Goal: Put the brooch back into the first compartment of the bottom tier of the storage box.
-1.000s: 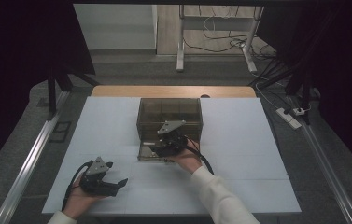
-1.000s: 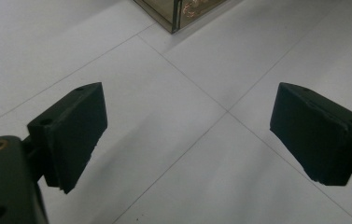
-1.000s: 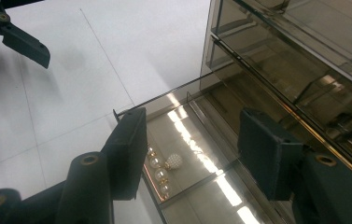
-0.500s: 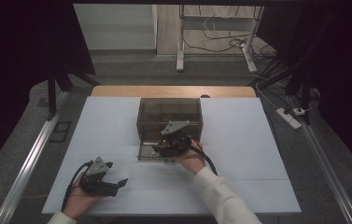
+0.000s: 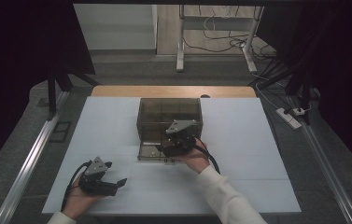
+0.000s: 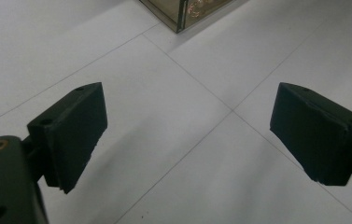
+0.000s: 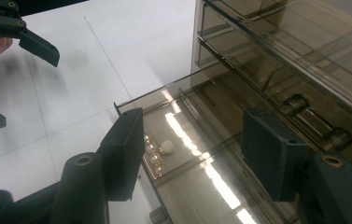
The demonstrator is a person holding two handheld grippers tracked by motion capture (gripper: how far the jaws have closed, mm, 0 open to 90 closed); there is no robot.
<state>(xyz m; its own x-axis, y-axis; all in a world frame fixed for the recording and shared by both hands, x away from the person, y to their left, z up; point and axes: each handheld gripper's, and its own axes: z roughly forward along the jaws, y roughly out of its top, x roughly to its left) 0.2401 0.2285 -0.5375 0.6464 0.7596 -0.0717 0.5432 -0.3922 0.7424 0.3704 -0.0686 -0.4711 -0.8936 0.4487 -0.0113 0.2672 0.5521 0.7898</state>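
White tabletop, smoked clear drawer box with its bottom drawer pulled out.
Right gripper hovers, jaws apart and empty, over pearl earrings in that drawer; next, probably lower and pinch one. Left gripper rests open.

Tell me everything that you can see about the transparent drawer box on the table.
The drawer box looks like smoky brown clear plastic, with dividers inside. It stands upright on the white table, near the middle. Its bottom drawer is pulled out toward the person and holds small pearl-like earrings in a front compartment. The right gripper hovers over this drawer with jaws apart, one on either side of its front wall; contact is not clear.
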